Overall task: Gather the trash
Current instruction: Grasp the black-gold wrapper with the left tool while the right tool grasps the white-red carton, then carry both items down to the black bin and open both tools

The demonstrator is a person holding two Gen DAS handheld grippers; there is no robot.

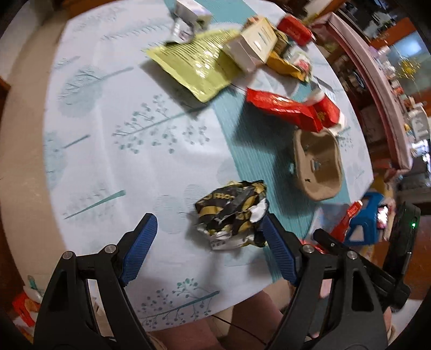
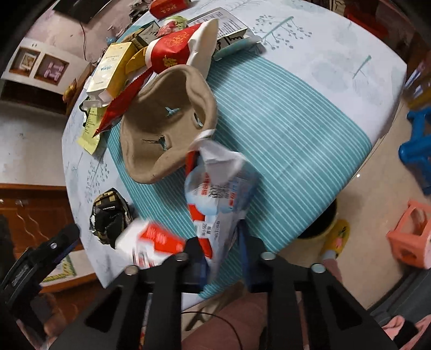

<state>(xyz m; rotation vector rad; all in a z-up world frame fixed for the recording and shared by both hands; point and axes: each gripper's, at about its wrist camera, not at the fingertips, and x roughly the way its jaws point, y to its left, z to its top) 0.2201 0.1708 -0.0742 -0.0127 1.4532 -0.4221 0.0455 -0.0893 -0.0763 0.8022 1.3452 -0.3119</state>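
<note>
My left gripper (image 1: 208,242) is open above the table, its blue pads (image 1: 140,247) on either side of a crumpled black-and-gold wrapper (image 1: 231,215), which touches the right pad. The wrapper also shows in the right wrist view (image 2: 110,215). My right gripper (image 2: 223,258) is shut on a blue, white and red plastic bag (image 2: 218,188) held above the teal runner. A red-and-white carton (image 2: 153,242) hangs blurred beside it. A brown pulp cup carrier (image 1: 317,167) (image 2: 167,129) lies on the runner.
Further trash lies across the round table (image 1: 113,161): a yellow-green pouch (image 1: 194,64), white boxes (image 1: 253,45), red packets (image 1: 285,107), a silver carton (image 1: 188,16). A blue stool (image 2: 417,145), an orange stool (image 2: 412,237) and a yellow bin (image 2: 323,228) stand on the floor at the right.
</note>
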